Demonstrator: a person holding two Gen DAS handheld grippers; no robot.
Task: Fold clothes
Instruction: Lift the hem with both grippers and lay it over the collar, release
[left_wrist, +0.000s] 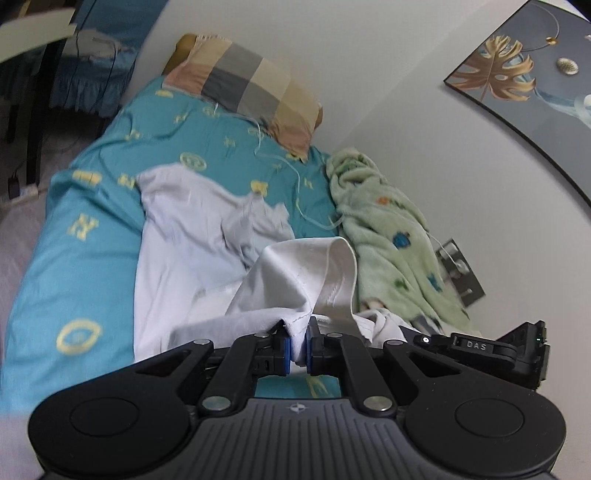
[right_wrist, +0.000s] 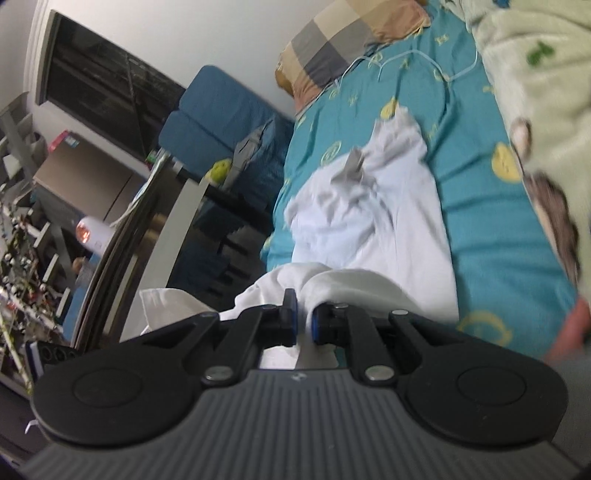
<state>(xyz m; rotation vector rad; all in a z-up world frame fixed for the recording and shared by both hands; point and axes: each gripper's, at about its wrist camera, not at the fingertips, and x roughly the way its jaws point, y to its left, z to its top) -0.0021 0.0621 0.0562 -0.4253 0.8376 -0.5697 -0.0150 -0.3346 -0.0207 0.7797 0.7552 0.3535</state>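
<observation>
Clamped between the blue pads of the left gripper (left_wrist: 299, 345): a stitched hem of the white garment (left_wrist: 192, 236), jaws nearly together with cloth filling the gap, one loop of fabric standing up just beyond the fingertips. Pinched likewise in the right gripper (right_wrist: 303, 325): a bunched fold of the same white garment (right_wrist: 369, 210), jaws narrow, cloth squeezed between the pads. Rest of the garment spread crumpled and partly lifted over the teal bedsheet (left_wrist: 74, 206), yellow motifs on the sheet showing on both sides of it. Farther up the bed, a checked pillow (left_wrist: 243, 85) against the wall, a thin white cable (left_wrist: 291, 173) trailing from near it across the sheet. Beside the garment on the wall side, a pale green fleece blanket (left_wrist: 384, 229) heaped, touching the sheet, possibly touching the garment's edge, though blur leaves that uncertain. On the wall above, a framed leaf picture (left_wrist: 517, 74). Past the bed's far edge in the right wrist view, a blue chair (right_wrist: 214, 118).
</observation>
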